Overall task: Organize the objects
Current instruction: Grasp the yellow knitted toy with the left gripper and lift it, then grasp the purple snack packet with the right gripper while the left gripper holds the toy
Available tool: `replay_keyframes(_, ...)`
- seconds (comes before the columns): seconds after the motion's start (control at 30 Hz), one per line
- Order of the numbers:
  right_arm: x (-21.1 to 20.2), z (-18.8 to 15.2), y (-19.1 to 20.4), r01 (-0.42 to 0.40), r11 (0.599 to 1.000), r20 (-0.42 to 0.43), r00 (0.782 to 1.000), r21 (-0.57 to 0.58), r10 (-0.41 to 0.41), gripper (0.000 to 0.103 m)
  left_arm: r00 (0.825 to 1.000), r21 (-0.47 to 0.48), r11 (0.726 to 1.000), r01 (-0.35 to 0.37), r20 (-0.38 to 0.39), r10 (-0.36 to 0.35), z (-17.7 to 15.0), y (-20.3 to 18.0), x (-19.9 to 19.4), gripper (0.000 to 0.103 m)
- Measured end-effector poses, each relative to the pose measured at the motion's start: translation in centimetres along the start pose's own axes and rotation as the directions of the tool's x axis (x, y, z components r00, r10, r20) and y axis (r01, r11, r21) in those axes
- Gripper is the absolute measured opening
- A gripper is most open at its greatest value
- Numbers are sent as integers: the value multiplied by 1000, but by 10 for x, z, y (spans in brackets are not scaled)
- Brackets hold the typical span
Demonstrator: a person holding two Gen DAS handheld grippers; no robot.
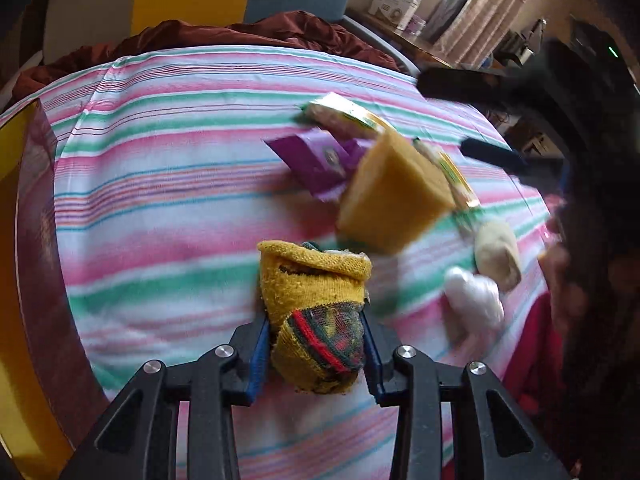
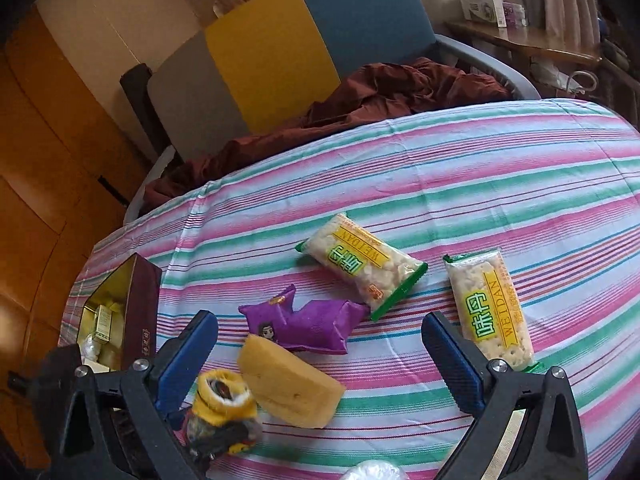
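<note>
My left gripper [image 1: 316, 346] is shut on a rolled yellow sock [image 1: 316, 312] with a red and green striped part, held above the striped bedsheet [image 1: 160, 200]. The same sock [image 2: 224, 404] shows at the lower left of the right wrist view. My right gripper [image 2: 318, 320] stands open over a purple packet [image 2: 304, 324] and a yellow sponge [image 2: 288, 392], touching neither. Two Weidan snack packs [image 2: 360, 264] [image 2: 492, 312] lie further back. In the left wrist view the sponge [image 1: 392, 196] and the purple packet [image 1: 316, 160] are blurred.
A maroon box [image 2: 140, 308] with a gold inside holds small items at the sheet's left edge. A beige roll [image 1: 498, 254] and a white bundle [image 1: 474, 300] lie at the right. Behind are a dark red cloth [image 2: 380, 96] and a blue, yellow and grey chair back [image 2: 280, 48].
</note>
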State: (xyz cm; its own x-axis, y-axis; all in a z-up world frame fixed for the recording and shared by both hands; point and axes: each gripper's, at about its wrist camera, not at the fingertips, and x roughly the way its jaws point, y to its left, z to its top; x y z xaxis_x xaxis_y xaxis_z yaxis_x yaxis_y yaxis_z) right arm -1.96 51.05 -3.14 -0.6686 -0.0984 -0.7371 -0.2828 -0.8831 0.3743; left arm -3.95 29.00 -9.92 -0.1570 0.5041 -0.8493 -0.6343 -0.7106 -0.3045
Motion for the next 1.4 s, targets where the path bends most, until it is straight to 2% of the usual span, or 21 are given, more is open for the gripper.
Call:
replay_keyframes(0.07,1,-1,2,-19,1000,-6,1000,-6,19,103,1000,15,1000,7,2,-7,-11,-3,-6,39)
replay_keyframes(0.1,3,-1,3,-55,998,-20,998,-7,54,103,1000,14,1000,14,3,-14,-16,-3,-8,39)
replay_keyframes(0.13,7,-3,5,-100,995,-52,994,-8,99,103,1000,12,1000,20,4,-20,-20,-1,-10,39)
replay_keyframes(0.17,13,-6,8,-111,994,-88,990,-17,109,103,1000,9,1000,27,5,-28,-23,0,-13,39)
replay_keyframes(0.23,22,-13,19,-4,994,-114,993,-110,-9,103,999,-2,999,42,9,-42,-28,2,-16,39)
replay_keyframes(0.33,29,-18,20,80,983,-135,986,-167,-103,100,998,-9,998,55,14,-54,-24,5,-14,39)
replay_keyframes(0.4,21,-14,10,180,972,-74,978,-154,-193,96,998,-3,999,55,20,-54,-27,5,-17,39)
replay_keyframes(0.47,7,-6,-7,208,975,-19,978,-75,-209,97,998,6,998,55,30,-55,-30,6,-18,39)
replay_keyframes(0.5,1,-4,-15,257,965,8,966,-41,-257,97,998,11,998,54,35,-54,-31,5,-18,39)
replay_keyframes(0.57,-6,-1,-25,370,929,43,928,-15,-369,97,997,11,998,58,42,-59,-31,5,-17,39)
replay_keyframes(0.6,-10,2,-28,379,925,54,924,5,-379,97,997,8,998,62,44,-63,-31,6,-17,39)
replay_keyframes(0.7,-18,5,-27,304,952,93,947,34,-306,97,996,2,997,75,55,-75,-32,9,-16,39)
replay_keyframes(0.8,-20,4,-6,224,974,128,968,-41,-217,97,995,11,997,76,66,-77,-34,9,-15,39)
replay_keyframes(0.87,-14,0,10,185,977,115,978,-103,-173,95,995,12,997,79,67,-80,-35,10,-15,39)
replay_keyframes(0.9,-10,-2,18,165,977,102,983,-135,-152,92,994,12,996,83,66,-84,-35,11,-15,39)
replay_keyframes(0.97,-6,-6,34,137,970,88,989,-198,-122,79,994,10,996,92,66,-93,-36,13,-15,39)
replay_keyframes(1.1,10,-5,61,89,950,24,996,-301,-85,66,993,11,995,102,63,-103,-36,14,-15,39)
replay_keyframes(1.2,35,-7,85,84,906,-60,991,-414,-119,63,991,3,993,118,63,-118,-36,17,-15,39)
replay_keyframes(1.27,57,-11,92,116,878,-117,975,-464,-191,64,990,0,992,124,66,-124,-36,18,-15,39)
replay_keyframes(1.33,79,-15,94,106,870,-182,959,-482,-218,64,989,-3,991,131,68,-130,-36,19,-15,39)
replay_keyframes(1.4,98,-21,93,130,854,-205,942,-504,-265,56,988,-6,990,139,70,-139,-37,20,-15,39)
